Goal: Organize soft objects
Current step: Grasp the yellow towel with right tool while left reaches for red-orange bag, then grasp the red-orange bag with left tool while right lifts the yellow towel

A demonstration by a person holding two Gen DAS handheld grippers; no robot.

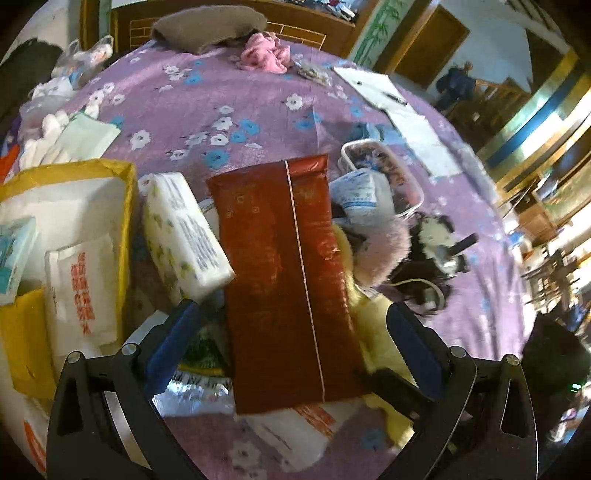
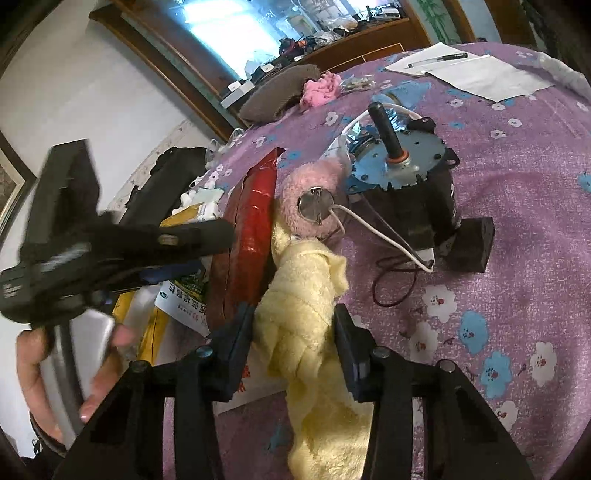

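A long red foil packet (image 1: pixel 284 280) lies on the purple floral tablecloth (image 1: pixel 229 96), between the wide-open fingers of my left gripper (image 1: pixel 291 317), which hovers above it. A yellow towel (image 2: pixel 310 317) lies beside the packet's right edge. My right gripper (image 2: pixel 295 325) is closed around the towel's rolled middle. The towel shows in the left wrist view (image 1: pixel 373 325). A pink fluffy item (image 2: pixel 306 199) sits just beyond the towel. A pink cloth (image 1: pixel 264 53) and a brown cloth (image 1: pixel 207 27) lie at the table's far side.
A white tissue pack (image 1: pixel 184 232) lies left of the red packet, beside a yellow bag (image 1: pixel 66 236) holding white packs. A motor (image 2: pixel 406 177) with a white wire stands right of the pink item. A plastic tub (image 1: pixel 384 177) and papers with a pen (image 1: pixel 384 96) lie farther off.
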